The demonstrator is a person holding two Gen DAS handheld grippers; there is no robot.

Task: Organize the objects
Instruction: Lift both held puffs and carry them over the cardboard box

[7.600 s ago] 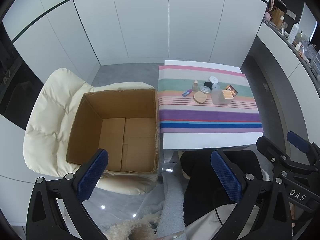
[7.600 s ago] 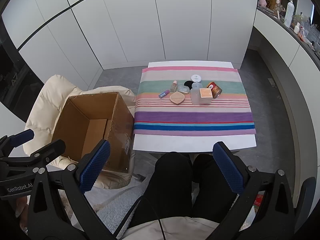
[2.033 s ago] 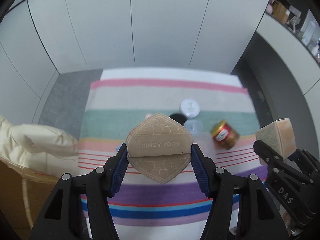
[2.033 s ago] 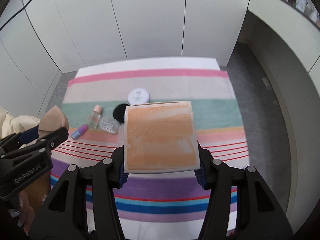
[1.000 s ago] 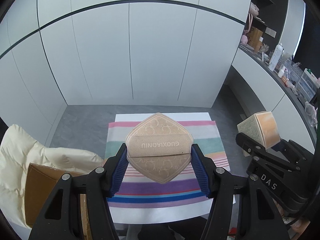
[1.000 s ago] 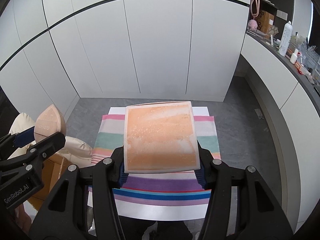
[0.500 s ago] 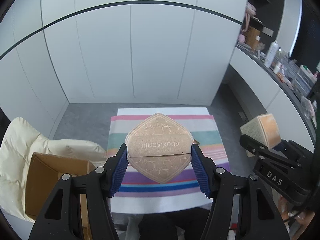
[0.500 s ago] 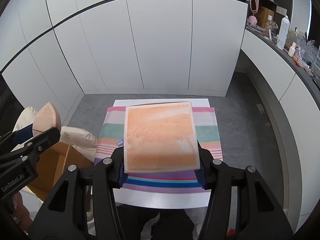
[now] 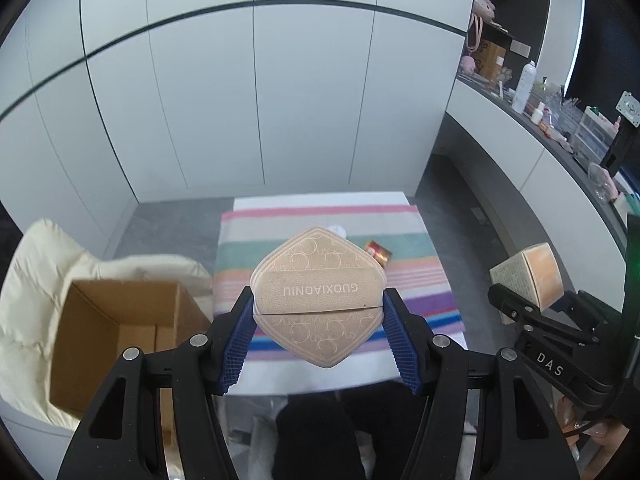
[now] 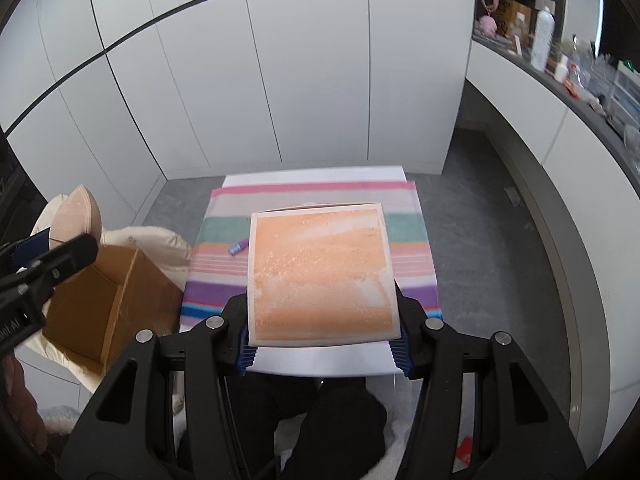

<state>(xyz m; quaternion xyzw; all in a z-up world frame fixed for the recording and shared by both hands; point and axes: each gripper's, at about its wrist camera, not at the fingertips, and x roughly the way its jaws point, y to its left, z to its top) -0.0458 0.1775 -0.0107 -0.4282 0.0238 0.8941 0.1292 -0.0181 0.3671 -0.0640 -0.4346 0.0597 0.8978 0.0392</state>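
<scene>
My left gripper point(image 9: 319, 320) is shut on a tan diamond-shaped case point(image 9: 318, 296) marked GUOXIAONIU, held high above the striped table point(image 9: 400, 284). My right gripper point(image 10: 322, 332) is shut on an orange-faced square box point(image 10: 322, 272); the box also shows in the left wrist view point(image 9: 532, 276). The tan case shows at the left of the right wrist view point(image 10: 76, 216). An open cardboard box point(image 9: 116, 332) sits on a cream chair, left of the table, below and left of both grippers. A small red-gold jar point(image 9: 378, 252) and a blue tube point(image 10: 237, 247) lie on the cloth.
The cream padded chair point(image 9: 32, 280) holds the cardboard box point(image 10: 108, 292). White cabinet doors point(image 9: 256, 100) stand behind the table. A counter with bottles and clutter point(image 9: 560, 120) runs along the right. The person's dark-clothed legs point(image 10: 320, 420) are under the table's near edge.
Both grippers, still holding their items, have shifted a little left and back; the cardboard box now shows more in both views and the table looks slightly farther right.
</scene>
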